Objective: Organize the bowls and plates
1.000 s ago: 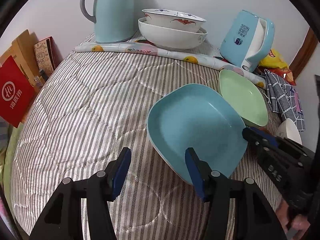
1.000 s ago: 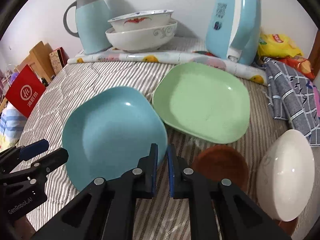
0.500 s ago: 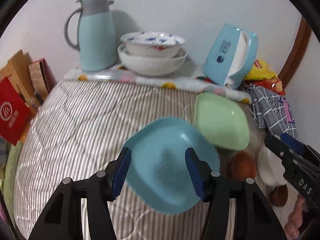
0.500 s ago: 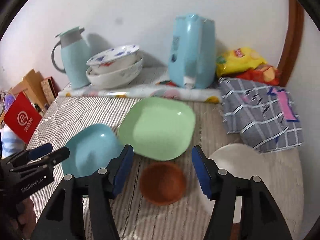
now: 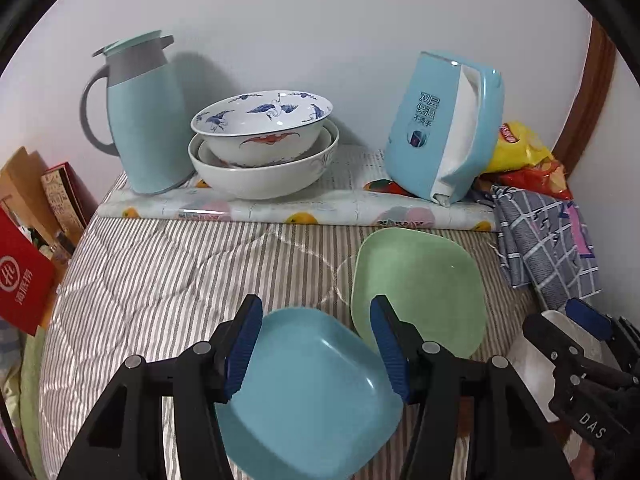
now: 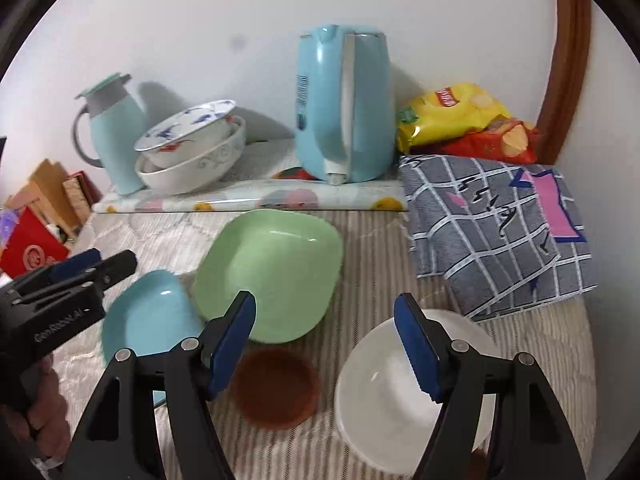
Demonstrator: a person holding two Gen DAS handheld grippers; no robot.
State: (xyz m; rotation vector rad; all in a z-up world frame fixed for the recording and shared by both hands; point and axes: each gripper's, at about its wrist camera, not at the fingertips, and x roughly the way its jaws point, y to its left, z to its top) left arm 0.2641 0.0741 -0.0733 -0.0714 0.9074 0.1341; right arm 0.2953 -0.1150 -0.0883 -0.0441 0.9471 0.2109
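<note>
A blue square plate [image 5: 312, 392] lies on the striped quilt, its edge against a green square plate [image 5: 420, 284]. My left gripper [image 5: 316, 312] hovers above the blue plate [image 6: 148, 320], open, and its pads touch nothing. My right gripper [image 6: 326, 304] is opening, with nothing between its jaws. Below it sit a small brown bowl [image 6: 276, 388] and a white bowl [image 6: 384, 392], in front of the green plate [image 6: 272, 268]. Two patterned bowls [image 5: 264, 148] stand nested at the back by the wall.
A pale blue thermos jug [image 5: 136, 120] and a blue kettle [image 5: 444, 136] stand on a fruit-print mat [image 5: 344, 208] by the wall. A checked cloth [image 6: 492, 224] and snack bags [image 6: 456, 116] lie at the right. Red and brown boxes [image 5: 24, 280] stand past the quilt's left edge.
The right gripper let go of the blue plate's rim and opened wide. Both grippers rose and drew back. The blue plate now rests on the quilt beside the green plate.
</note>
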